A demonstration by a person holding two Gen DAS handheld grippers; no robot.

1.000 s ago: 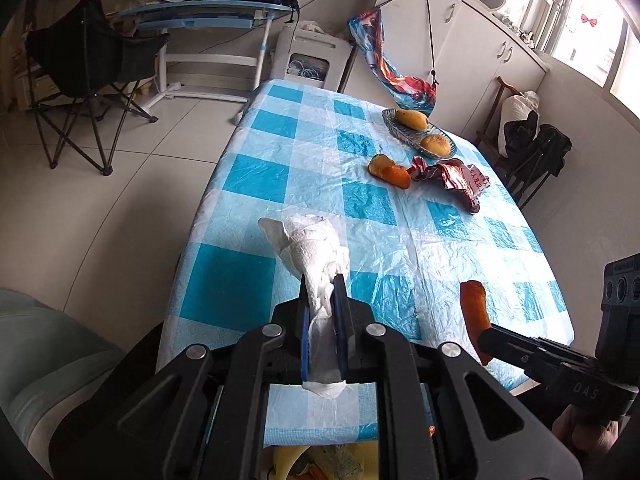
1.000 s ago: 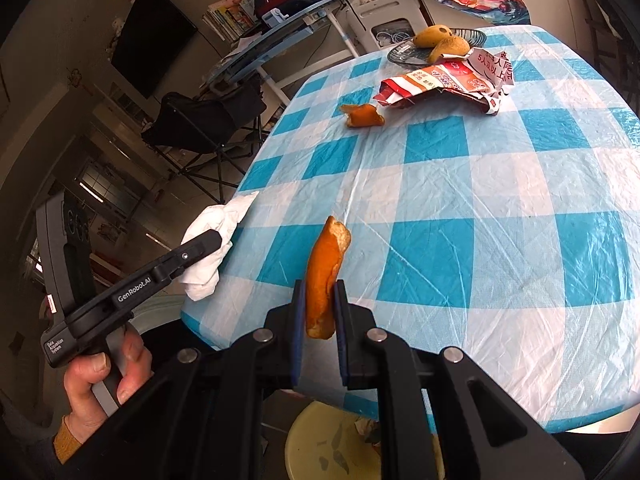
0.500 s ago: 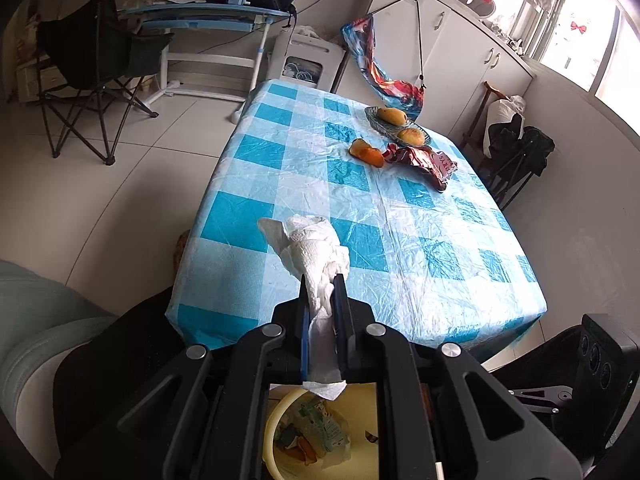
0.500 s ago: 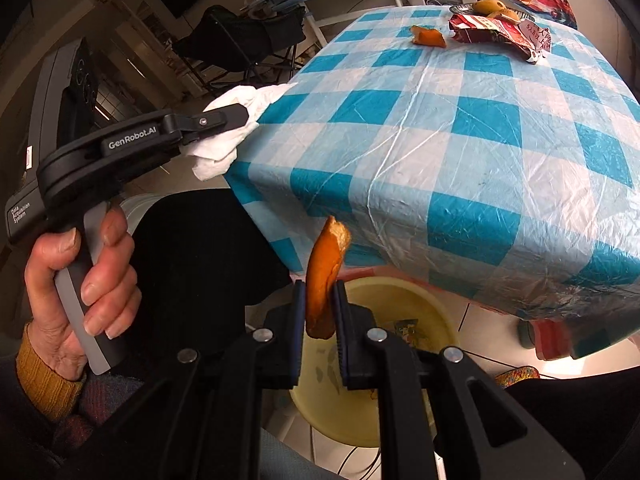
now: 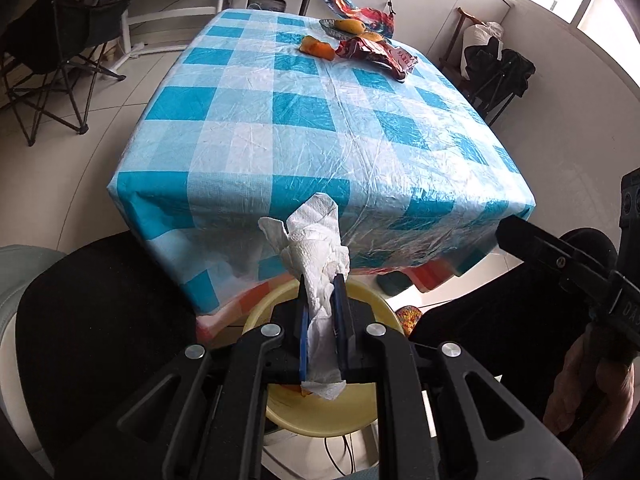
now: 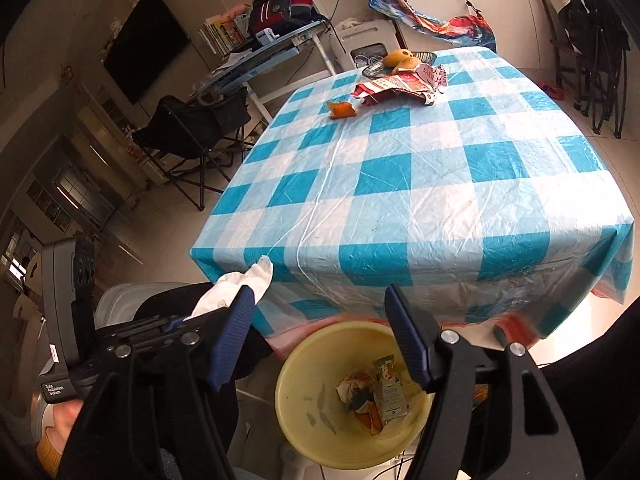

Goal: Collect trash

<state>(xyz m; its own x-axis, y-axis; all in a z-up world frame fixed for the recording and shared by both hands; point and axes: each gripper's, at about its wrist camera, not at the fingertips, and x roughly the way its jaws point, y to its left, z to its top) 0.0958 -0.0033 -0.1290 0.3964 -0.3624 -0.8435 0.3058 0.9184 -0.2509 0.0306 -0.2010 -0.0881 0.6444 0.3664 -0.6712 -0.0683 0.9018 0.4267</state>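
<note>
Your left gripper (image 5: 320, 280) has its blue ribbed fingers (image 5: 341, 312) pinched tight on a crumpled white paper towel (image 5: 316, 248), soft and quilted, its loose end flaring above the tips. It hangs over the rim of the pale yellow plastic bin (image 5: 372, 408) on the floor, below the desk edge.

Your right gripper (image 6: 320, 304) has just been opening; its fingers (image 6: 404, 336) stand wide apart with nothing between them, directly above the round bin (image 6: 304, 400), where scraps of peel and wrappers lie at the bottom.

Beyond, the desk (image 6: 400, 184) wears a glossy, wrinkled plastic cloth in blue and white checks. At its far end lie a curled piece of orange peel (image 6: 342, 109) and a crinkled red foil wrapper (image 6: 400, 84), just beside a dish of fruit (image 6: 400, 58).
</note>
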